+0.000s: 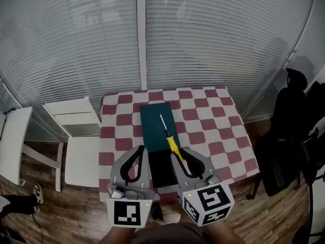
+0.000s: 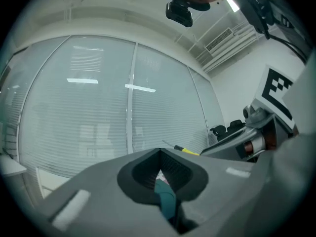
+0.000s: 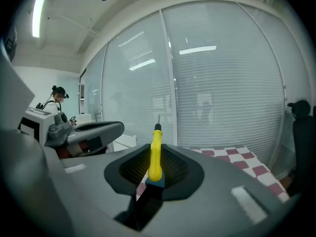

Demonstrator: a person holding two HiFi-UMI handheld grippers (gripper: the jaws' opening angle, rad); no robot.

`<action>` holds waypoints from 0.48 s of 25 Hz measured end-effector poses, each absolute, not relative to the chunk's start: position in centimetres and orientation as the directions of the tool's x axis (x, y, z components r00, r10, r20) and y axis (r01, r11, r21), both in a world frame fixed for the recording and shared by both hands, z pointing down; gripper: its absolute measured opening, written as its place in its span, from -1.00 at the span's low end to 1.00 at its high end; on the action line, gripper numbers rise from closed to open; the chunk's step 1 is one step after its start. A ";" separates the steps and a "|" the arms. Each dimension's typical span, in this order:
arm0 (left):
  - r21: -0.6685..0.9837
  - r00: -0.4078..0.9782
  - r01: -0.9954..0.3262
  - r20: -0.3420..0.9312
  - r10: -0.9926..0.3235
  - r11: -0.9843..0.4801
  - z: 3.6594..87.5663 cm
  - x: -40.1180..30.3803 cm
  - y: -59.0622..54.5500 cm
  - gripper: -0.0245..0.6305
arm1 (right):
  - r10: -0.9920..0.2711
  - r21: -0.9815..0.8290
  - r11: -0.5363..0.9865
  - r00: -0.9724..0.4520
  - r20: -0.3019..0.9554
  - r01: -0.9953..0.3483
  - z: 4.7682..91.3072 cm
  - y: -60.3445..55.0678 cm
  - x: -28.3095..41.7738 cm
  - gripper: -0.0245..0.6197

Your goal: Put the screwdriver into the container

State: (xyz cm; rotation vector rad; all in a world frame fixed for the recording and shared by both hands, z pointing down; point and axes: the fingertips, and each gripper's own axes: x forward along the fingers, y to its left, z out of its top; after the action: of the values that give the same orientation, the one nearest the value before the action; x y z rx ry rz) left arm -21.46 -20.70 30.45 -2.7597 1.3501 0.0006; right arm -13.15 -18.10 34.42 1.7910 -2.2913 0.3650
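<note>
So the left gripper (image 1: 140, 148) is closed on nothing, parked just beside the teal container (image 1: 151, 123) in the middle of the table (image 1: 223, 131). The right gripper (image 1: 179, 151) is pinching the screwdriver (image 1: 170, 136) by its yellow handle, with the shaft poking out over the container. Looks like the carry-over step. Next up, I'd guess: lower it inside, then let go.

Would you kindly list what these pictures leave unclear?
Tip shape of the screwdriver: too small in every view.
Near end of the container: head view, lost in shadow.
Whether the left gripper clamps it: left gripper view shows only a teal sliver between its jaws.
</note>
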 end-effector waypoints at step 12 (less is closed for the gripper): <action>0.037 0.633 -0.774 0.060 -0.772 -0.632 35.4 -20.8 -20.3 -0.92 | -0.816 -0.131 0.172 -0.216 0.537 -0.976 45.4 -14.6 -12.6 -0.65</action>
State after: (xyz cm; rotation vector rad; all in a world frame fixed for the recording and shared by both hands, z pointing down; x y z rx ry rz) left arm -20.82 -20.29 35.38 -2.8922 1.3699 -0.0607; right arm -12.56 -14.56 45.42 1.7034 -2.1114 0.6498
